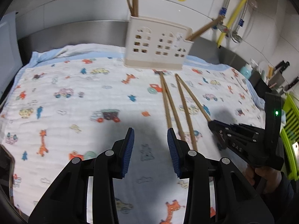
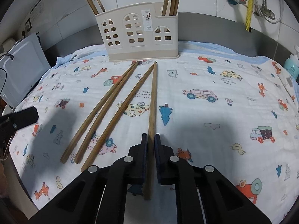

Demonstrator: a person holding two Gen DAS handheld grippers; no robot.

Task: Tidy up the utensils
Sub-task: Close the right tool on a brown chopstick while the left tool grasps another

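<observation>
Several wooden chopsticks (image 2: 104,110) lie on a cartoon-print cloth (image 2: 214,112) in front of a cream utensil holder (image 2: 138,37) that has chopsticks standing in its end compartments. My right gripper (image 2: 151,136) is shut on the rightmost chopstick (image 2: 152,100) near its thick end; the stick still rests on the cloth. In the left wrist view the right gripper (image 1: 212,124) sits at that chopstick's (image 1: 194,100) end. My left gripper (image 1: 150,132) is open and empty above the cloth, left of the chopsticks (image 1: 172,108). The holder (image 1: 157,44) stands beyond.
A white appliance (image 2: 20,69) stands at the left edge. Pipes and a yellow hose (image 2: 249,5) run on the tiled wall. A teal bottle (image 2: 291,67) is at the right. A green rack (image 1: 289,130) and knives (image 1: 282,67) are at far right.
</observation>
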